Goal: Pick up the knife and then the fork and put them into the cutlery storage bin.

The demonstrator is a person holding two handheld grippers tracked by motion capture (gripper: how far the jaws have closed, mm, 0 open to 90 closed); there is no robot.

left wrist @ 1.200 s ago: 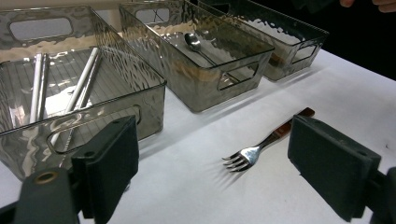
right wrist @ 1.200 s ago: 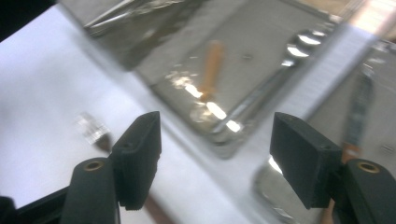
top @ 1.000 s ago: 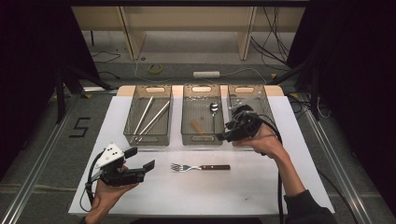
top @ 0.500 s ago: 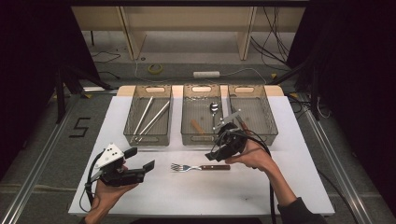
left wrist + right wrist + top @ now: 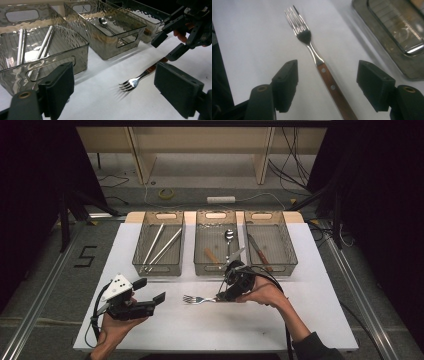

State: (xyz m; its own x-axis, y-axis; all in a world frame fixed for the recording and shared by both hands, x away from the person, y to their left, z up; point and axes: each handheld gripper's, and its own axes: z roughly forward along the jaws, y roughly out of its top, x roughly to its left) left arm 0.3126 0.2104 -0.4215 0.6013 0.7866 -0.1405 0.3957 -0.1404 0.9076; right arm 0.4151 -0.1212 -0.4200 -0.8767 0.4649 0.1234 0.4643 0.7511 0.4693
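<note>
- The fork (image 5: 200, 299) lies flat on the white table (image 5: 310, 320), in front of the middle bin (image 5: 216, 250), tines pointing toward the left gripper (image 5: 150, 302).
- The right gripper (image 5: 223, 296) hangs over the fork's wooden handle; its jaws have just been closing a little, yet stand wide apart astride the handle without touching it.
- The left gripper rests left of the fork, jaws apart and empty.

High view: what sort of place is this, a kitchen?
More likely a lab or recording studio: black curtains enclose a white table, cables trail across the floor, and cutlery is sorted into three clear bins.
</note>
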